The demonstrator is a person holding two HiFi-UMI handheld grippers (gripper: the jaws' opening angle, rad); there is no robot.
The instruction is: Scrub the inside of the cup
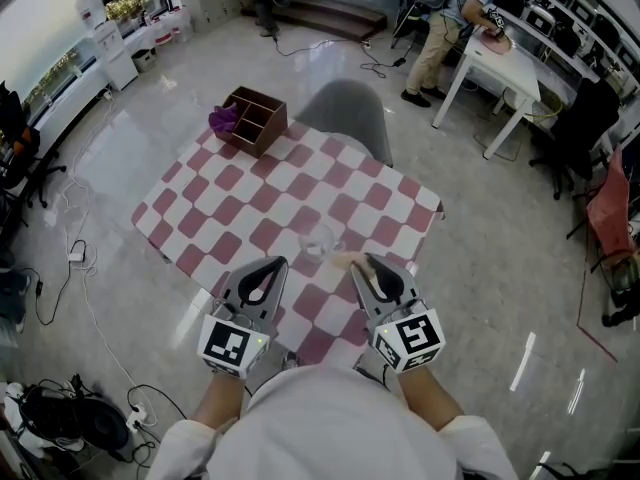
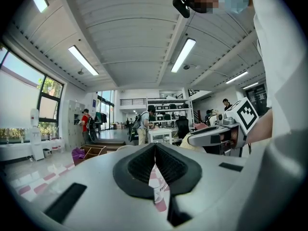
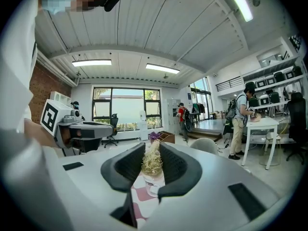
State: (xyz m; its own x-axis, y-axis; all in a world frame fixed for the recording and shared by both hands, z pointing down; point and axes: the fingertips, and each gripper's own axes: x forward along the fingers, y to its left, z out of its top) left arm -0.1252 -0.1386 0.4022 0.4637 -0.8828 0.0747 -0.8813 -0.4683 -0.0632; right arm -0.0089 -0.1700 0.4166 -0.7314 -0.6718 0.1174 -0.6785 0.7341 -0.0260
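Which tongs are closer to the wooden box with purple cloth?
Left. The left tongs lie across the table from the wooden box; the right tongs are further off to the side.

The checked tablecloth (image 1: 250,208) looks smooth with a faint sheen. At its five o'clock the cup (image 1: 318,240) is clear and glossy; I cannot tell whether it is glass or plastic. The fibre scrubber (image 3: 153,161) is pale, coarse and straw-like. The left gripper (image 1: 272,264) and right gripper (image 1: 364,262) have matt grey plastic shells and black ribbed pads (image 3: 126,168). At eleven o'clock the organiser box (image 1: 262,118) is brown wood and holds purple cloth (image 1: 224,120). The floor (image 1: 500,288) is polished and mirror-glossy.
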